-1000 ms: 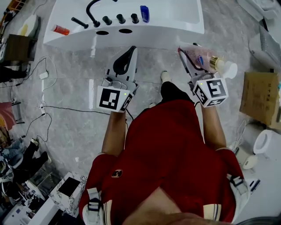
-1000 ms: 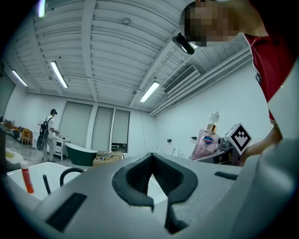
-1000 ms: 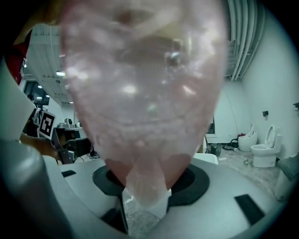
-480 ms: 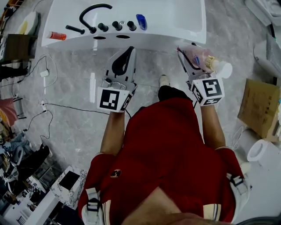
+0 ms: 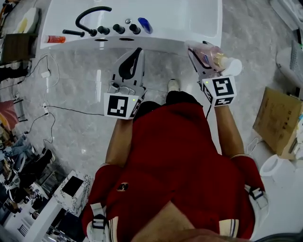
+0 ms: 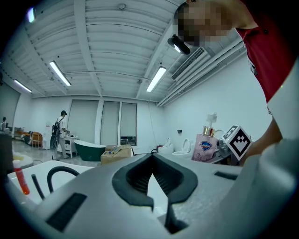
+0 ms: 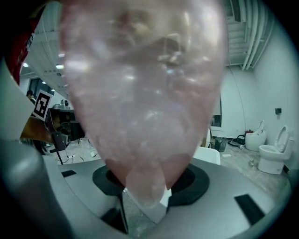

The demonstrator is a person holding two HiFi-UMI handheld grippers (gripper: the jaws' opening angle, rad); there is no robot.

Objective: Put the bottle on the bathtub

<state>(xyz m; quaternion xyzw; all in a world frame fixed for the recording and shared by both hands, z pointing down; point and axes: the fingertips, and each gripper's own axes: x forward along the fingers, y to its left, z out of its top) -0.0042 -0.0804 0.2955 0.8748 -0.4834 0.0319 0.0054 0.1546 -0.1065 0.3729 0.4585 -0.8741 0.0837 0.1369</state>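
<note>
Since it is smooth plastic with liquid inside, I judge the translucent pink pump bottle with the gold collar and white pump head (image 5: 211,51) fairly light but slippery. Its thin walls would likely dent under a hard squeeze. Its weight may shift as the liquid moves. I would hold it on the broad pink body and never on the pump, which could press down or twist.

That is where my right tongs (image 5: 201,57) have it, clamped at a medium width across the body. In the right gripper view the pink wall fills nearly everything above the jaws. The bottle lies tipped over, its pump toward 3 o'clock. It sits at about 1 o'clock from me, by the near right corner of the white bathtub (image 5: 161,40) and not resting on it.

It would need standing upright before it goes down, probably on the flat deck at 12 o'clock, right of the black curved tap (image 5: 91,13).

My left tongs (image 5: 137,53) are at 11 o'clock, tips together, with nothing between them.
</note>
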